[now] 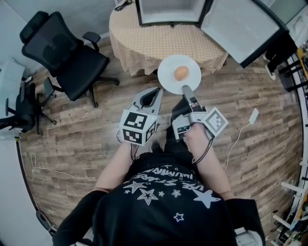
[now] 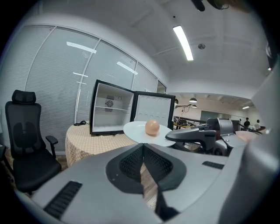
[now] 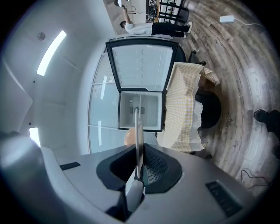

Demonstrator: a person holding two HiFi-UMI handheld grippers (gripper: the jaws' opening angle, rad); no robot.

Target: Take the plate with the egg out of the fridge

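clearly the plate (image 1: pixel 169 80) is outside the fridge (image 1: pixel 169 10). it sits in the centre of the head view, over the wooden floor (image 1: pixel 96 125) and just in front of the table (image 1: pixel 144 41) with the checked cloth. the egg (image 1: pixel 181 73) rests on it, a little to the upper right of its middle.

the right gripper (image 1: pixel 186 89) holds the plate at its lower right rim, with its 2 jaws closed narrow on the edge. the egg lies beyond the jaw tips, apart from them. in the right gripper view the plate (image 3: pixel 138 131) shows edge-on as a thin pale line rising from between the pads. the egg (image 3: pixel 129 137) peeks out to its left. the open fridge (image 3: pixel 141 109) stands behind in the middle of the frame, with its door (image 3: pixel 142 65) above it.

the left gripper (image 1: pixel 157 92) hovers just beside the plate's lower left rim; whether it touches, the head view does not tell. in the left gripper view its pads meet with nothing between them. the plate (image 2: pixel 139 131) and egg (image 2: pixel 152 127) lie ahead of the tips, right of centre, with the right gripper (image 2: pixel 175 136) clamped on the plate's right side.

an office chair (image 1: pixel 65 55) stands at the upper left.
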